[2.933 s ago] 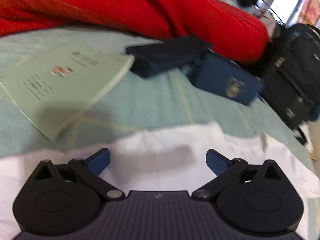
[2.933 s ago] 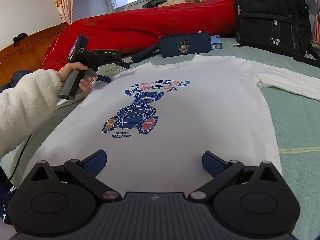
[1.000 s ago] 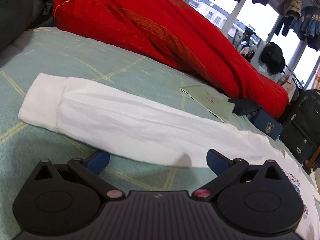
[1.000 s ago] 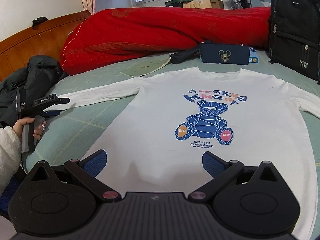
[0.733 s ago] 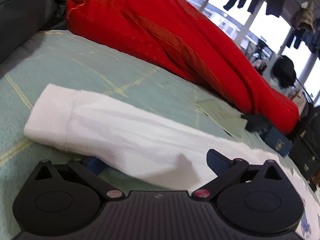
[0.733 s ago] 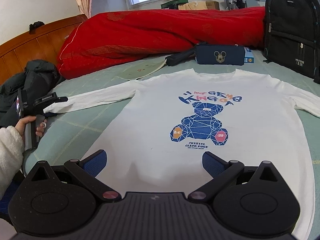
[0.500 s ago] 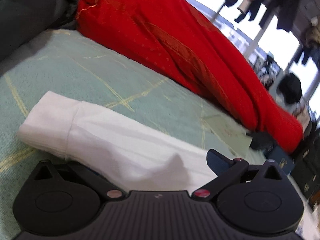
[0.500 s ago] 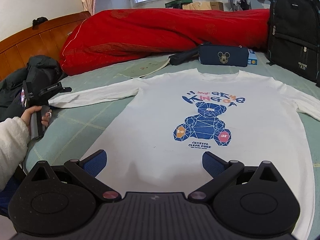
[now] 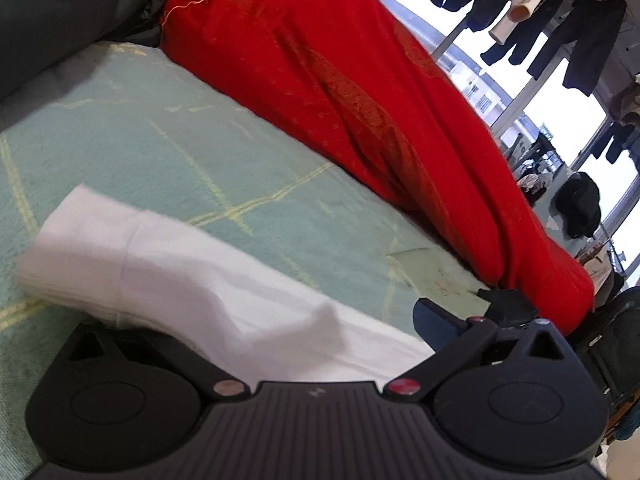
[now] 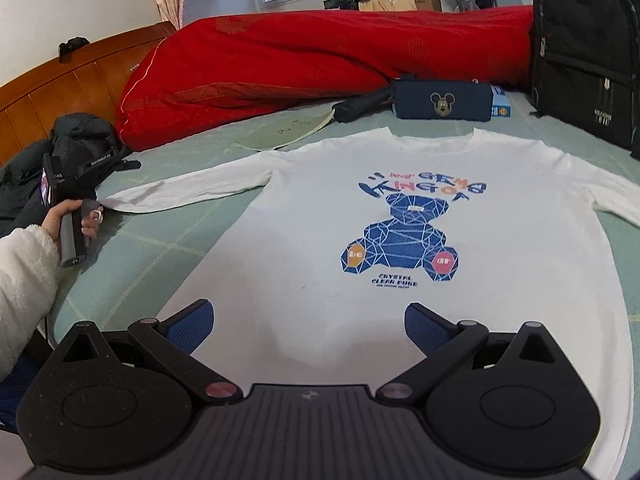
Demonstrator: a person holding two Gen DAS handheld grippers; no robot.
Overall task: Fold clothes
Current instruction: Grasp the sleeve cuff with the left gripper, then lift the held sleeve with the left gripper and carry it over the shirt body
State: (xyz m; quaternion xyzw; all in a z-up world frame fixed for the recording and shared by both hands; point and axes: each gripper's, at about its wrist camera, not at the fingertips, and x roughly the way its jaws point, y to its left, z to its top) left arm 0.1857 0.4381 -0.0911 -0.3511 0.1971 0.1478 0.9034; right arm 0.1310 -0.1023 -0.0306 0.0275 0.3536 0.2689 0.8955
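A white long-sleeved shirt (image 10: 400,264) with a blue bear print lies flat, front up, on the green bedsheet (image 10: 160,240). My right gripper (image 10: 308,320) hovers open over its hem, nothing between the fingers. The shirt's left sleeve (image 10: 192,192) stretches out to the left. A hand (image 10: 76,216) in a fluffy white cuff holds my left gripper (image 10: 120,165) at the sleeve's end. In the left wrist view the sleeve (image 9: 168,272) and its cuff (image 9: 76,248) drape over the left finger and hide it. The right finger (image 9: 436,316) stands wide, so the left gripper (image 9: 308,320) is open.
A red quilt (image 10: 320,52) runs along the far side of the bed. Beyond the collar lie a blue Mickey pouch (image 10: 442,100), a pale booklet (image 10: 288,130) and a black backpack (image 10: 584,48). A dark jacket (image 10: 76,136) and wooden headboard (image 10: 60,88) are at left.
The left gripper has travelled from the collar area out to the sleeve's cuff and pushed in, so the sleeve now covers its left finger. The right gripper has stayed open over the hem.
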